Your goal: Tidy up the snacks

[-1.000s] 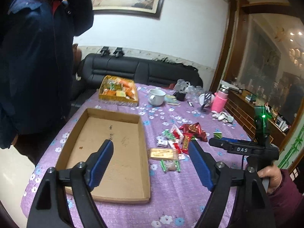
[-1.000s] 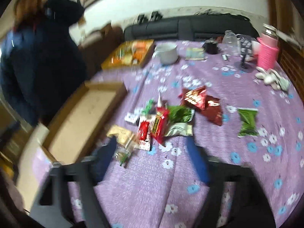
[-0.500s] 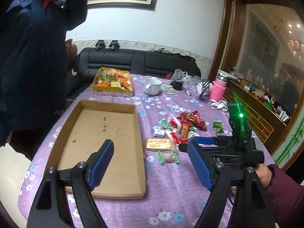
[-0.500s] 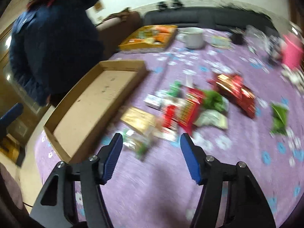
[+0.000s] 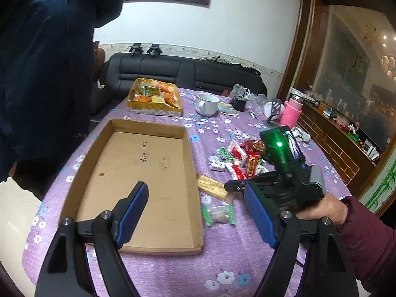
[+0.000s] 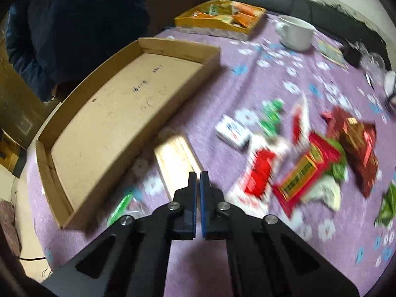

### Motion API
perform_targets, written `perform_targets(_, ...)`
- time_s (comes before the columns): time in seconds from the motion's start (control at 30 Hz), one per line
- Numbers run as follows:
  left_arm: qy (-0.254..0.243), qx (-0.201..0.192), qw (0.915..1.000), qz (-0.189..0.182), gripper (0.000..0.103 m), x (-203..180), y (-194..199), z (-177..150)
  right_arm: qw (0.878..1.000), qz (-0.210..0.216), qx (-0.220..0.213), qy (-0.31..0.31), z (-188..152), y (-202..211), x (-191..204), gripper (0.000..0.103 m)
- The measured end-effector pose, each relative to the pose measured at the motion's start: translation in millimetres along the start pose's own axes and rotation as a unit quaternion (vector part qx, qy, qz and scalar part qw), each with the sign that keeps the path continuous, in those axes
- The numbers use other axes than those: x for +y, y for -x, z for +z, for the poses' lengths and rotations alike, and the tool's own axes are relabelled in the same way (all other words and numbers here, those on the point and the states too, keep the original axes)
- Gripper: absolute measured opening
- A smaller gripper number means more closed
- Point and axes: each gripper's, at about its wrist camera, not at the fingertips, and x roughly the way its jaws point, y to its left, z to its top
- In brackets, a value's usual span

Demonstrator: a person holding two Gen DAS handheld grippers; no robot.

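The left gripper (image 5: 198,210) is held over the near end of the cardboard tray (image 5: 138,178), angled downward, its blue pads spread wide with nothing between them. The right gripper (image 6: 198,175), gripped by a hand (image 5: 321,210) in a maroon sleeve at the lower right of the left view, tilts steeply down. Its jaws have just closed and stand pressed together, empty, above the gold packet (image 6: 175,158) at frame centre. Loose snacks (image 6: 304,168) lie right of the tray on the purple tablecloth (image 6: 259,79).

The cardboard tray (image 5: 138,180) lies empty along the table's left edge; snack packets (image 6: 304,163) crowd the middle, and a standing person (image 5: 44,74) blocks the far-left side.
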Motion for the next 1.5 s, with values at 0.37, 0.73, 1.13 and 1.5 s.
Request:
perform_targets(0.37, 0.0, 0.007, 0.9999, 0.013, 0.08, -3.6, -0.1, -1.4, 0.999, -0.002, -0.03, 0.024, 2.7, 16.2, 14.6, 0.032)
perform_targets(0.73, -0.008, 0.003, 0.9998, 0.018, 0.08, -4.6, 8.3, 1.3, 0.999, -0.046, -0.02, 0.015, -11.0, 8.9, 7.7, 0.001)
perform_targets(1.13, -0.036, 0.037, 0.9986, 0.002, 0.08, -25.4, -15.2, -12.3, 0.997, 0.023, -0.067, -0.028, -30.7, 37.2, -21.7, 0.014)
perform_targets(1.5, -0.004, 0.053, 0.9944, 0.091, 0.081, 0.8, -23.8, -13.7, 0.997, 0.01, -0.071, 0.003, -17.5, 30.8, 6.2, 0.044)
